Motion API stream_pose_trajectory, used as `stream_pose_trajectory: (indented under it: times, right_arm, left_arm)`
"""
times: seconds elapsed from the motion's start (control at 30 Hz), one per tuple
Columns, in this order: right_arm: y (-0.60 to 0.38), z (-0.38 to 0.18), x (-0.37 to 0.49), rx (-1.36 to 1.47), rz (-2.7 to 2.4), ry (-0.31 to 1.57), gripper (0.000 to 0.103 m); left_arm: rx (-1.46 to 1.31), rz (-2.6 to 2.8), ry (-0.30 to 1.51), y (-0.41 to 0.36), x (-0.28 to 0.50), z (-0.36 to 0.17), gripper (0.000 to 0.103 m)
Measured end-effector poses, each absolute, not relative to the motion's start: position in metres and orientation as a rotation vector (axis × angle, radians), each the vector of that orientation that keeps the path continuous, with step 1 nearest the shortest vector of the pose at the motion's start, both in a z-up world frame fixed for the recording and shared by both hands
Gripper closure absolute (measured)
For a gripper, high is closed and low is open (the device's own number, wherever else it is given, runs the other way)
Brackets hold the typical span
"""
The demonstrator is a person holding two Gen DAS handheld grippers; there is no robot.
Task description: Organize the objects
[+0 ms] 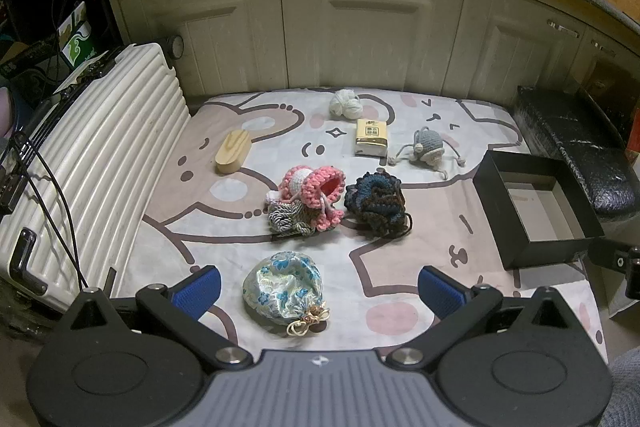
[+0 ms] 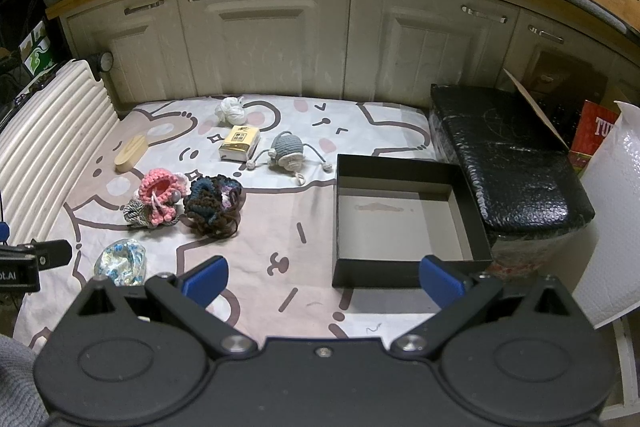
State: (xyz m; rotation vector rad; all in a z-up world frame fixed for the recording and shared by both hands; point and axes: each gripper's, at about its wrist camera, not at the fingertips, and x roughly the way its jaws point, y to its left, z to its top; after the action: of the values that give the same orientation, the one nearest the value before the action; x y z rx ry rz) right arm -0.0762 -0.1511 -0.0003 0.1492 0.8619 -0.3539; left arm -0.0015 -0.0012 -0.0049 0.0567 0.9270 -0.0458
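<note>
Small items lie scattered on a cartoon-print cloth (image 1: 224, 227). A floral satin pouch (image 1: 282, 287) sits nearest, between the fingers of my open left gripper (image 1: 318, 291) but untouched. Farther off are a pink crochet piece (image 1: 310, 195), a dark blue-brown crochet piece (image 1: 376, 205), a yellow box (image 1: 371, 138), a grey knitted toy (image 1: 428, 145), white yarn (image 1: 346, 103) and a wooden block (image 1: 233, 151). An empty black box (image 2: 404, 219) stands open at the right. Just before its near wall, my right gripper (image 2: 322, 281) hangs open and holds nothing.
A white ribbed suitcase (image 1: 96, 163) lies along the cloth's left edge. Cream cabinet doors (image 2: 280, 39) close off the back. A black foam-wrapped bundle (image 2: 508, 163) sits right of the box, with a white padded sheet (image 2: 612, 227) beyond it.
</note>
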Motion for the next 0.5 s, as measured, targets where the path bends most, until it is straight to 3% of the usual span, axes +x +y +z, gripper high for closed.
stream_pose_trajectory:
  times: [0.5]
  right_arm:
    - [-0.1503, -0.0014, -0.0776, 0.155, -0.363, 0.863, 0.000]
  left_arm:
    - [0.061, -0.053, 0.928, -0.0015, -0.0012, -0.0047, 0.000]
